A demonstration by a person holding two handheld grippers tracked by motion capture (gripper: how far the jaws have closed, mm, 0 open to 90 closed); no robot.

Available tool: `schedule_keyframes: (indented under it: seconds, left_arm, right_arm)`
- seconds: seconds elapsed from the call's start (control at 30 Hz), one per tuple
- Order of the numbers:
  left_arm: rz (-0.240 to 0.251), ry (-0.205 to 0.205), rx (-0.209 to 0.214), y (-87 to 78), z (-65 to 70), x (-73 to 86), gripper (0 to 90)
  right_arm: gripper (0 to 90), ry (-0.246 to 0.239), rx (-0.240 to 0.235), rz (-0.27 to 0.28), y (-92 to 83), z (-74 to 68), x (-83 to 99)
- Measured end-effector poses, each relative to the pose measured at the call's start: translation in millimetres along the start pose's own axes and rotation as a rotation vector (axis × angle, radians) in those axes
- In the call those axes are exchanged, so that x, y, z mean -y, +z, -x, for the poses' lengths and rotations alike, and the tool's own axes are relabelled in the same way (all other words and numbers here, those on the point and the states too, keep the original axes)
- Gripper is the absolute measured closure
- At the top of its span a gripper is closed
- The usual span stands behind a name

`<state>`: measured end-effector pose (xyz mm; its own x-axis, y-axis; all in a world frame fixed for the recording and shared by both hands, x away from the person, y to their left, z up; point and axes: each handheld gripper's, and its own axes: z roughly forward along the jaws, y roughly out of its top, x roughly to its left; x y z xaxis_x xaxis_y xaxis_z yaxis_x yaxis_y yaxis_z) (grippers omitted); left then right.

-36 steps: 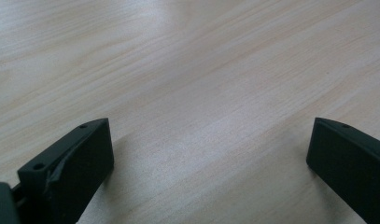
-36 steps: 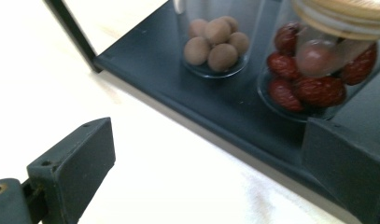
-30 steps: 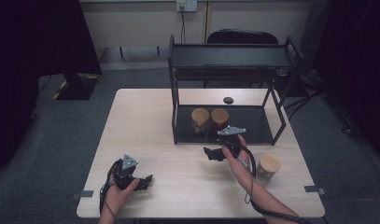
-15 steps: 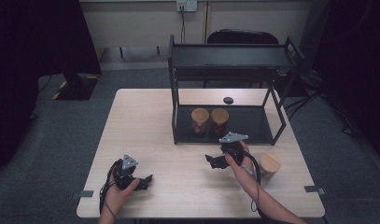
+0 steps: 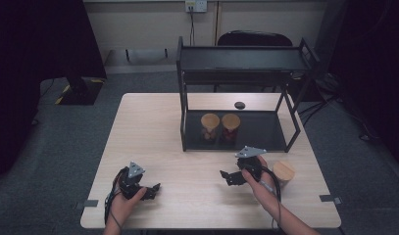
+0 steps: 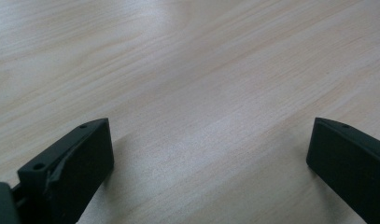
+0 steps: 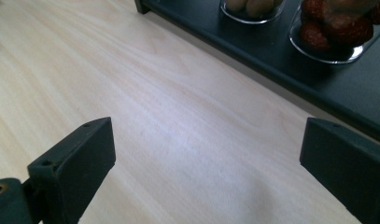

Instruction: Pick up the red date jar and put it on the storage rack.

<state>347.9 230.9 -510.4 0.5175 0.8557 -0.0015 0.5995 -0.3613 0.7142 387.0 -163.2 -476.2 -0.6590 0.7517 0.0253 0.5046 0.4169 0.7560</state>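
Resting low near the front edge of the pale wooden table (image 5: 153,127), the left gripper (image 5: 147,192) has its black jaws spread wide over bare wood, nothing between them. Farther right, the right gripper (image 5: 230,177) is held just above the tabletop, jaws likewise wide apart and empty, pointing leftward. Just beside that hand stands a glass jar with a round wooden lid (image 5: 284,171). Beyond, on the lower tray of the black metal two-tier shelf (image 5: 265,132), two more wooden-lidded jars stand side by side: one of pale nuts (image 5: 210,126), one of dark red fruit (image 5: 231,127). A small dark round object (image 5: 239,105) lies behind the shelf
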Motion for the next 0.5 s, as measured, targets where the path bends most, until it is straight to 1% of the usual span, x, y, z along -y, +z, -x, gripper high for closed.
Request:
schedule_keyframes:
  seconds: [0.2, 0.27, 0.43, 0.5]
  left_arm:
    - [0.000, 0.000, 0.000, 0.0, 0.0, 0.0, 0.2]
    - [0.000, 0.000, 0.000, 0.0, 0.0, 0.0, 0.2]
    - [0.000, 0.000, 0.000, 0.0, 0.0, 0.0, 0.1]
    - [0.000, 0.000, 0.000, 0.0, 0.0, 0.0, 0.2]
  right_arm:
    - [2.6, -0.009, -0.007, -0.003, -7.6, -1.0, 7.6]
    - [2.6, -0.006, -0.017, -0.007, -9.5, -0.8, 10.9]
    - [2.6, 0.000, -0.019, -0.011, -12.8, 0.8, 17.4]
    - [2.6, -0.010, -0.016, -0.012, -14.7, 1.0, 18.4]
